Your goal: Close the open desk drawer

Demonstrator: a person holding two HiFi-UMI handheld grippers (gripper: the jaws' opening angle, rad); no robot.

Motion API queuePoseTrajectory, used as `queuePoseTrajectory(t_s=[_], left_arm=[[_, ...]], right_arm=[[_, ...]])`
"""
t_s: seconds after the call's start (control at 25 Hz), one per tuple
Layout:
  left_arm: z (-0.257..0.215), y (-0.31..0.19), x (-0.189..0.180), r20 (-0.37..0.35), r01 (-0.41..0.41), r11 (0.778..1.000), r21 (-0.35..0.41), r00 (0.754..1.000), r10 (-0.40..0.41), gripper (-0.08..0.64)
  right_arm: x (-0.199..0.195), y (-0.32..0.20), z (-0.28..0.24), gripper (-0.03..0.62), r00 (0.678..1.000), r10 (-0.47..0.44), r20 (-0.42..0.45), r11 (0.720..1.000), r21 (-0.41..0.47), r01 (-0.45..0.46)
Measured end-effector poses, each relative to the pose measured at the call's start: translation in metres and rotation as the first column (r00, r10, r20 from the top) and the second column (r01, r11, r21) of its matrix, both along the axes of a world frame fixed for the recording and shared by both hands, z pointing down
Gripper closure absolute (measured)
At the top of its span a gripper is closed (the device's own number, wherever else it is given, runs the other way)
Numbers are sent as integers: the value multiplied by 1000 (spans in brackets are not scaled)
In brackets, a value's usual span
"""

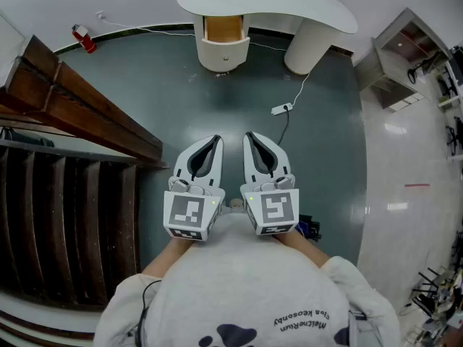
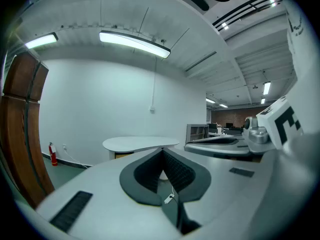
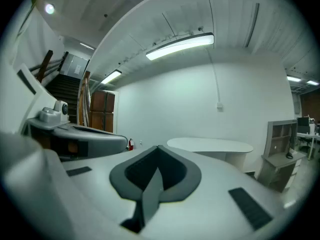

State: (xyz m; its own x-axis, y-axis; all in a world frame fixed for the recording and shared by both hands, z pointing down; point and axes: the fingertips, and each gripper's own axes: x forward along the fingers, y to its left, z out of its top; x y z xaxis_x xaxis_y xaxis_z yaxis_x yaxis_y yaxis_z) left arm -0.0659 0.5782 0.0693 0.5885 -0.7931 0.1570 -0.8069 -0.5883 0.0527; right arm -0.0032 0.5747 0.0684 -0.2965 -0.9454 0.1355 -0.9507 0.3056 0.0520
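Note:
A white curved desk (image 1: 268, 2) stands far ahead on the dark green floor. Its drawer (image 1: 223, 29) is pulled out of a rounded pedestal, showing a wooden inside. My left gripper (image 1: 215, 142) and right gripper (image 1: 249, 136) hang side by side, close to my body and well short of the desk. Both are shut with nothing between their fingers. In the left gripper view the jaws (image 2: 162, 151) meet at their tips, with the desk (image 2: 140, 143) small beyond them. The right gripper view also shows closed jaws (image 3: 157, 149) and the desk (image 3: 210, 145) to the right.
A dark wooden stair and railing (image 1: 79, 114) run along the left. A red fire extinguisher (image 1: 85, 38) stands by the far wall. A white power strip (image 1: 282, 109) with its cable lies on the floor ahead. A grey shelf unit (image 1: 405, 53) stands at the right.

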Motion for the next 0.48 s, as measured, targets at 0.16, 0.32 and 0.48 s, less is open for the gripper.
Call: queuePoseTrajectory(t_s=[0.16,0.32,0.48], left_arm=[[1,-9,-5,3,-12,1000,4,1000,12,554],[6,-13,-9,0,-27,1000,-8,1000,27,554],[12,-19,-13,2,-36,999,-26,999,36,554]], right_arm=[[-7,-6,9,577,1000,-3,7,1000,-3,3],[-8,-10,13,576,1000,19,7,1000,-11,-19],[-11,-15,18,575,999,31,17,999,-29,-31]])
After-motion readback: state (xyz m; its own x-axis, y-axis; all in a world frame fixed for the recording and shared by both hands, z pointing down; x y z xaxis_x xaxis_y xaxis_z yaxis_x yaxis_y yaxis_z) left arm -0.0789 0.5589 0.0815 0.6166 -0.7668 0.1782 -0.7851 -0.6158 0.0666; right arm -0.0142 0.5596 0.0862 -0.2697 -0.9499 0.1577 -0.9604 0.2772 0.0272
